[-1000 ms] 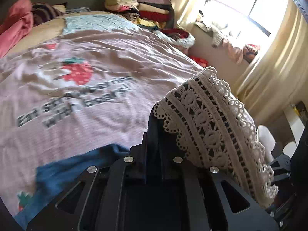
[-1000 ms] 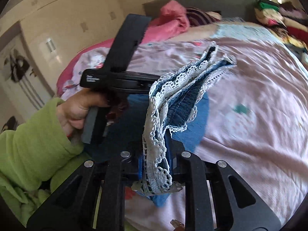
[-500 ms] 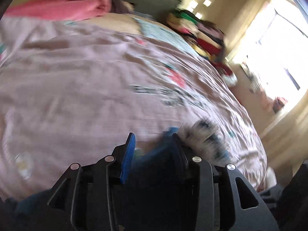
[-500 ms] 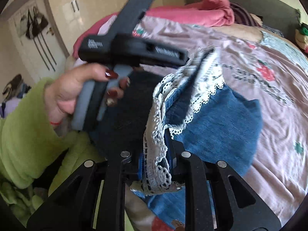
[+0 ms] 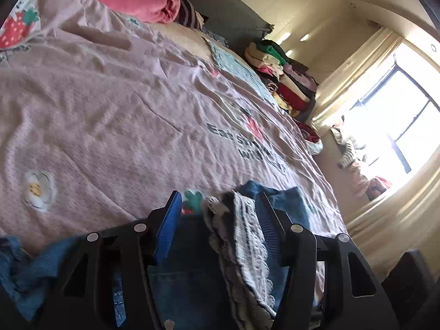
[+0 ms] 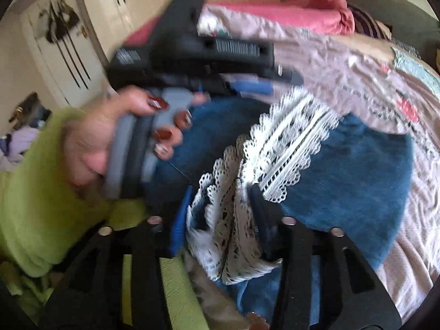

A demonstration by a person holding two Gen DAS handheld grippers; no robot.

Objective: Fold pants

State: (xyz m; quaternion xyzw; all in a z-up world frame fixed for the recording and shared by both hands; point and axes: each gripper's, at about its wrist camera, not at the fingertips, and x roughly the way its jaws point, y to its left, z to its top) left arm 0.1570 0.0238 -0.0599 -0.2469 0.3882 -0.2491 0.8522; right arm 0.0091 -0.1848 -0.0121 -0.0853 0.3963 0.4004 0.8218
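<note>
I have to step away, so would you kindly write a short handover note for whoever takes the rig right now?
Left gripper: open, the lace hem of the denim pants lying loose between its fingers.
Right gripper: open, the other lace hem bunched between its fingers.
Pants lie on the pink bedspread, hems brought together near the bed's edge.
Done: one fold appears laid down.
Left: withdraw both grippers, smooth the denim, probably fold once more.

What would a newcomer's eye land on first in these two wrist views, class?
Probably the white lace trim on the denim pants, bunched between the right gripper fingers. Next, the pink bedspread with its strawberry print, and the left gripper open over the lace hem by the bright window.
</note>
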